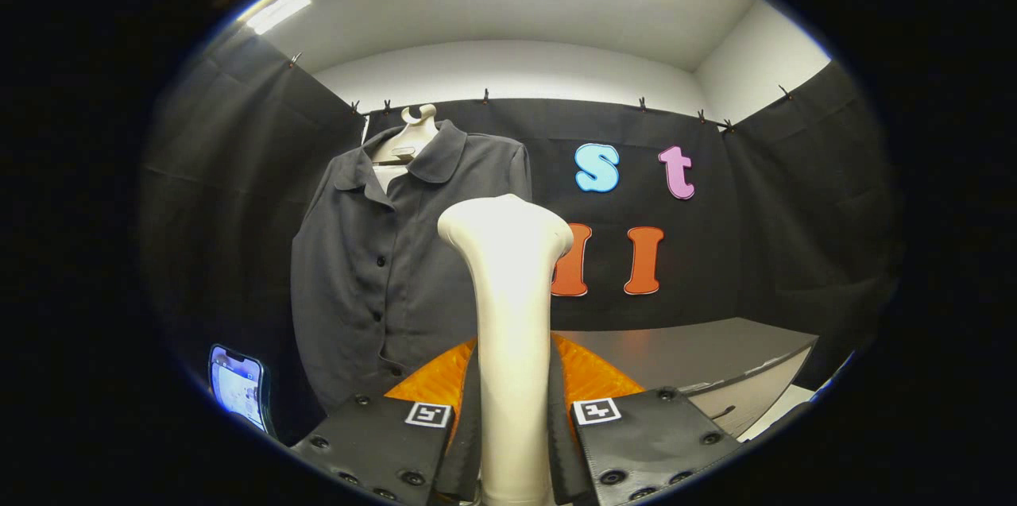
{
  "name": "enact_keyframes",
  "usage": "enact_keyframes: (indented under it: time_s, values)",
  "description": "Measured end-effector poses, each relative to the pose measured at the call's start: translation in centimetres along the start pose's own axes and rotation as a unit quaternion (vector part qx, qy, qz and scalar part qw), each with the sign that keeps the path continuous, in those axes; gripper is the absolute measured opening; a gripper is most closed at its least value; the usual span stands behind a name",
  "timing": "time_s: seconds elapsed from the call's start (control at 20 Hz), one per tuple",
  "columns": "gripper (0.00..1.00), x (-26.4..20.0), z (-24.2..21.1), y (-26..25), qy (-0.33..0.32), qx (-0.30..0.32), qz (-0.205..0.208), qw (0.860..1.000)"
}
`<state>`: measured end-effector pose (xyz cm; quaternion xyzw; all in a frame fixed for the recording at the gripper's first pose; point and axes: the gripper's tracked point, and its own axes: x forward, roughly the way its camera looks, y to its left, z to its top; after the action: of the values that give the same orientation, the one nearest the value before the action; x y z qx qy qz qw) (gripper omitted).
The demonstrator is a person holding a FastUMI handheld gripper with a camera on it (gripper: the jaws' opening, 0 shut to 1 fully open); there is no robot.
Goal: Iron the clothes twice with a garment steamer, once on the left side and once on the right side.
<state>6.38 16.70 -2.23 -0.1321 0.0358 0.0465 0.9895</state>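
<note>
A grey table (699, 351) is seen beyond the fingers, set against the black booth wall, with its top bare where visible, its near part hidden behind the orange fingers (592, 375) closed on the cream garment steamer (512, 347), and its front edge curving away rightwards.

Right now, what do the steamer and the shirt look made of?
Steamer, held in the gripper: looks like smooth cream plastic, a soft sheen along its neck, no seams visible. Shirt on the hanger: thin dark grey woven fabric, matte, draping in soft folds; fibre can't be told.
</note>
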Motion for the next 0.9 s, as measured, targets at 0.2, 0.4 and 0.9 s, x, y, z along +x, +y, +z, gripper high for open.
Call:
enact_keyframes:
  time_s: [0.2,0.4,0.9]
  values:
    - [0.42,0.3,-0.3,-0.5,0.000,-0.003,0.006,1.000]
    - [0.42,0.4,-0.7,-0.9,0.002,-0.006,0.013,1.000]
    - [0.42,0.5,-0.8,-1.9,0.002,-0.002,0.007,1.000]
